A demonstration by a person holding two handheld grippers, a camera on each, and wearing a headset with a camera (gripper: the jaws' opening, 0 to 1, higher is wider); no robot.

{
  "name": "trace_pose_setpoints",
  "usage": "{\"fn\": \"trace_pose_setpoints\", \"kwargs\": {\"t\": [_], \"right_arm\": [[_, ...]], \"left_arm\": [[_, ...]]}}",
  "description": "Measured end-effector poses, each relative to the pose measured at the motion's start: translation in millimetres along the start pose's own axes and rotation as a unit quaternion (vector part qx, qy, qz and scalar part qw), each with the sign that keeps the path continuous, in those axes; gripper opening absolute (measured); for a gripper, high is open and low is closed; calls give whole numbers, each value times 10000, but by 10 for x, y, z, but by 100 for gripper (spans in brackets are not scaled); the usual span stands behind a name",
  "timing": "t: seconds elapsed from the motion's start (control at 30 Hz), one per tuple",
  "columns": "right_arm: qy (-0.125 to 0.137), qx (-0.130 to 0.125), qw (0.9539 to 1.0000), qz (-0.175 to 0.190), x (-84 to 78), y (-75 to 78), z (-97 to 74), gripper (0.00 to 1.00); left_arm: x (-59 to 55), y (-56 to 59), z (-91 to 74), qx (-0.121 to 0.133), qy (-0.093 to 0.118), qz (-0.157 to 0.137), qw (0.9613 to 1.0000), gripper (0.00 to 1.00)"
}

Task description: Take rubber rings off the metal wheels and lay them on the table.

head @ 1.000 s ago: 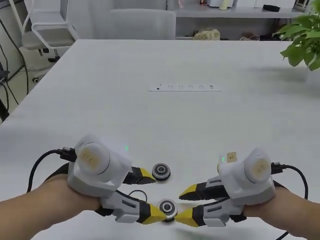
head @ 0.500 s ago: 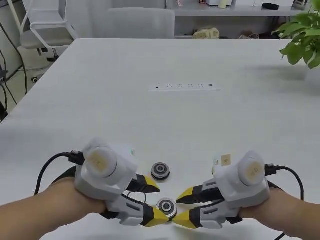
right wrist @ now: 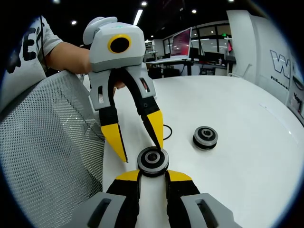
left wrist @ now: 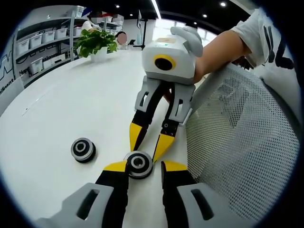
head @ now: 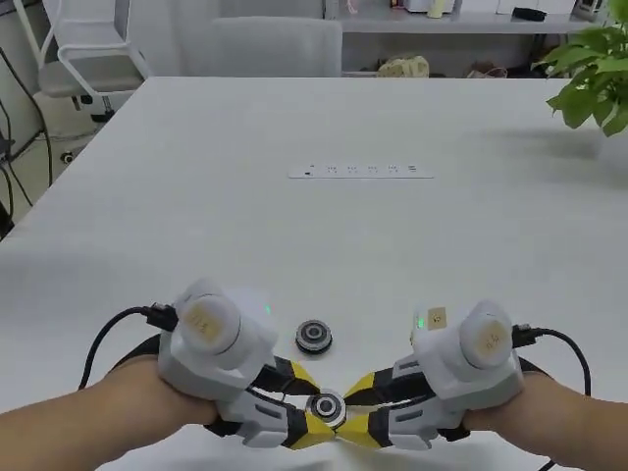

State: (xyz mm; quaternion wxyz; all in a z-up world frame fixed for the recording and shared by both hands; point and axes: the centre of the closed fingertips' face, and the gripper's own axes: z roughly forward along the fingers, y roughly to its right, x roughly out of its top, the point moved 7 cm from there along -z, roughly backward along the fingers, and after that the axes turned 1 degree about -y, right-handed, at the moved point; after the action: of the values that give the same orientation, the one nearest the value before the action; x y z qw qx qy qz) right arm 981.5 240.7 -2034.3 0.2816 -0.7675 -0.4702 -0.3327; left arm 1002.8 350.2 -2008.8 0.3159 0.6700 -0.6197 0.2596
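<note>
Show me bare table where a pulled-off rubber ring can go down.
Free: the stretch between the far wheel and the socket strip, and the table either side. Crowded: the near edge, where left gripper and right gripper meet around the near wheel.

A flush power strip [head: 359, 171] sat in the middle of the white table [head: 196, 177]. A leafy green plant [head: 594, 74] stood at its far right corner. Beyond the far edge were a white chair [head: 88, 54] and a grey chair [head: 277, 44].
</note>
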Motion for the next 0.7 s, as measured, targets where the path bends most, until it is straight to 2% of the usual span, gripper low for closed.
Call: {"fn": "trace_pose_setpoints", "kwargs": {"t": [0.2,0.37,0.5,0.7], "right_arm": [[-14,-6,10000,5,-13,-3,6,17],[-16,5,10000,9,-12,-3,5,17],[-21,0,10000,-9,-12,-3,5,17],[-41,-22,10000,-32,-11,-4,6,16]], "left_arm": [[0,-32,9,23,85,-202,9998,18],[-27,-18,29,49,48,-180,9998,16],[-17,-17,35,130,61,-84,9999,15],[-29,-1,47,291,12,279,9992,12]]}}
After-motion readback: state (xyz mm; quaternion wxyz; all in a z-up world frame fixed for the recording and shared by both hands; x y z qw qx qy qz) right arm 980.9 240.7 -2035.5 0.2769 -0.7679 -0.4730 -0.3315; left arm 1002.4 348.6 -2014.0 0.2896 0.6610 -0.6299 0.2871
